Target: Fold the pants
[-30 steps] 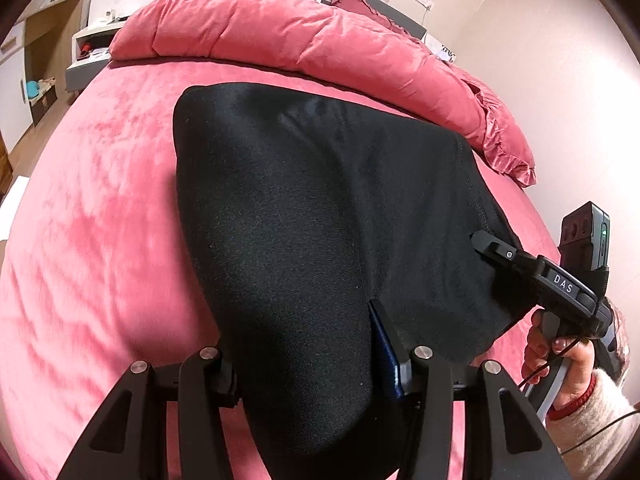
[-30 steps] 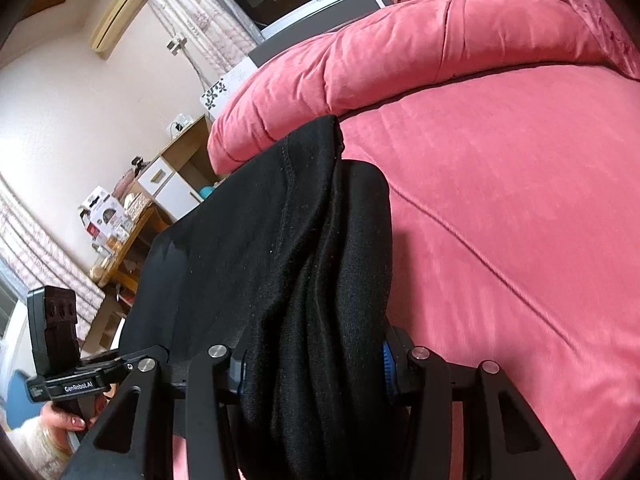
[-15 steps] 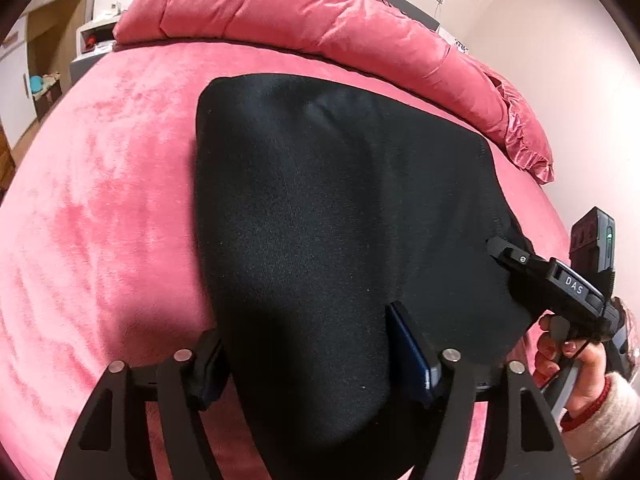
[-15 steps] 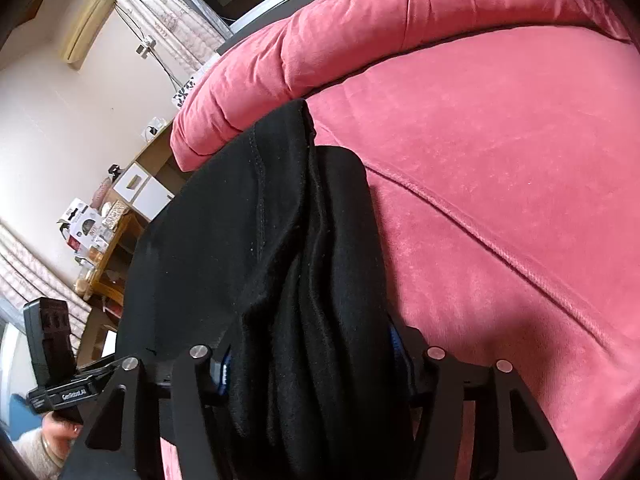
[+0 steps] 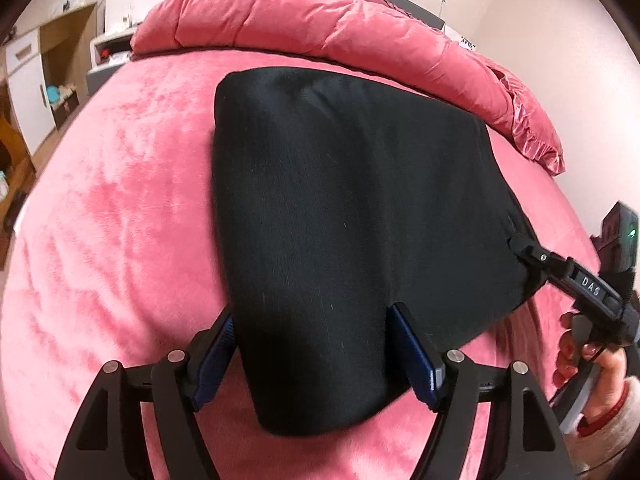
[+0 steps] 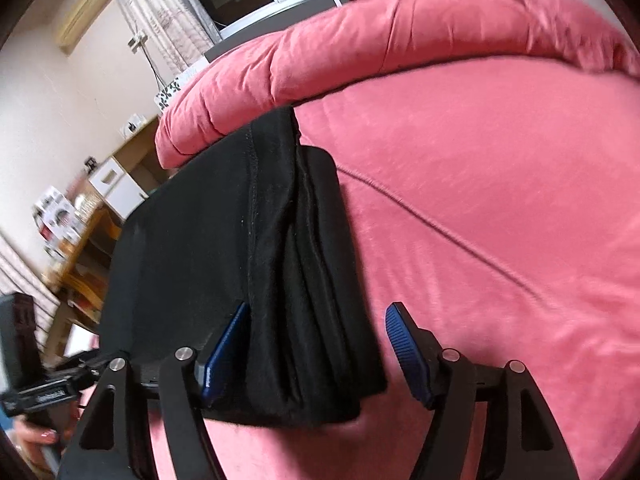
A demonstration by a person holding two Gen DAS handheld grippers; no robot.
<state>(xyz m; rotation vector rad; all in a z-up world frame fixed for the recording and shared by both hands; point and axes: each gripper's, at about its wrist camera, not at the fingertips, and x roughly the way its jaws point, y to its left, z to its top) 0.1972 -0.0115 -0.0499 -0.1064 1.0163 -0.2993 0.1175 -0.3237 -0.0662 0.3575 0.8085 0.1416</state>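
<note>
Between each gripper's opening jaws lies one folded black pants (image 5: pixel 352 216) bundle; right gripper (image 5: pixel 520 248) reads "DAS"; left gripper (image 5: pixel 316 344) unlabelled.

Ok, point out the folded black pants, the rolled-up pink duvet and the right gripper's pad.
black pants (image 5: pixel 352 208), left wrist view, top folded panel.
pink duvet (image 5: pixel 304 20), left wrist view, middle of the roll.
right gripper pad (image 6: pixel 402 340), right wrist view, blue ribbed face.

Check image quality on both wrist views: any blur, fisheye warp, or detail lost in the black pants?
Left wrist: sharp at centre, strong barrel warp bowing the bed, dark vignette corners; pants read nearly flat black, folds barely visible. Right wrist: motion blur smears the shelf and duvet; pants folds show a faint sheen.
</note>
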